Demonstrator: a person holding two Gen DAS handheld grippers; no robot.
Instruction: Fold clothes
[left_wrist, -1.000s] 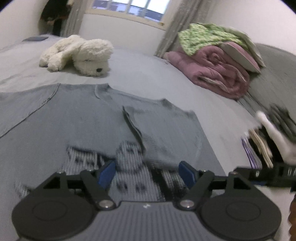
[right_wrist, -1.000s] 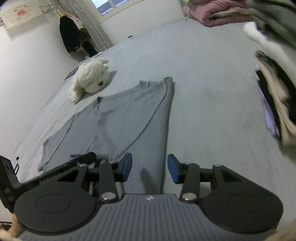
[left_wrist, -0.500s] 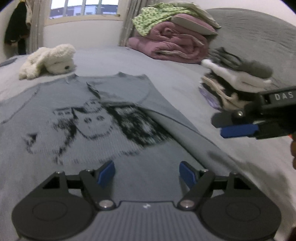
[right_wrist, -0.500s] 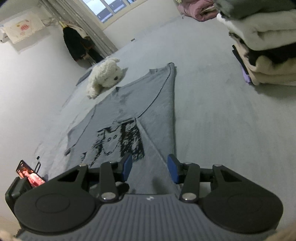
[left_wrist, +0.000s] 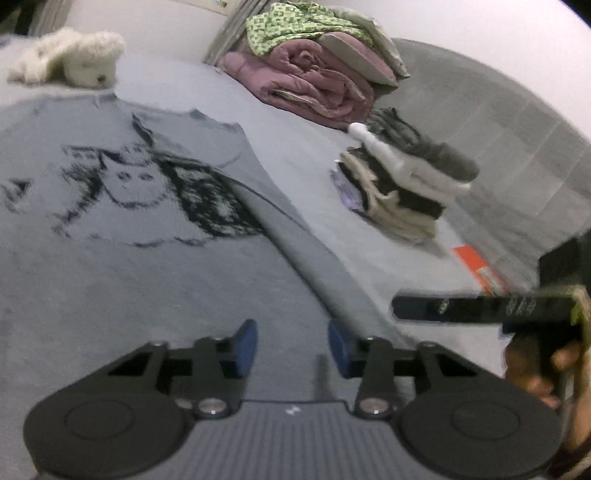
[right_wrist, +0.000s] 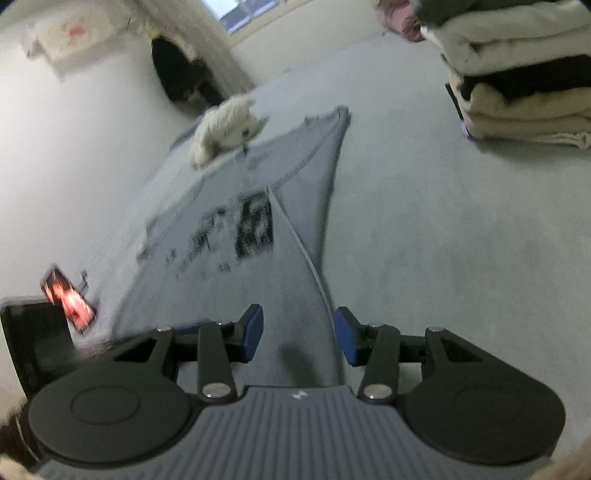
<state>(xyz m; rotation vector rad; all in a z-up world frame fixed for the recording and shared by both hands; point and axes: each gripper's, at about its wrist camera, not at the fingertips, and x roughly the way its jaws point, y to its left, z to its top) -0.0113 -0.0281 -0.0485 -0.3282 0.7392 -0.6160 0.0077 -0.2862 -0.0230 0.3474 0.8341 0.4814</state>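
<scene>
Your left tool (left_wrist: 291, 345) has its blue pads spread wide apart and holds nothing; it hangs just over the lower part of the grey sweater (left_wrist: 122, 229), which lies flat on the bed (left_wrist: 303, 122) with a dark cat print facing up and one sleeve folded in over the chest; your right tool (right_wrist: 298, 334) is likewise parted and empty, poised above the sweater's side edge near the hem; in the left view your hand (left_wrist: 535, 365) grips the right tool, whose side bears lettering too blurred to read; a stack of folded clothes (left_wrist: 402, 184) sits well apart on the bed; beyond lie a white plush dog (left_wrist: 70, 59) and rolled pink bedding (left_wrist: 314, 85); a lit phone (right_wrist: 68, 299) shows near the sweater's far side.
</scene>
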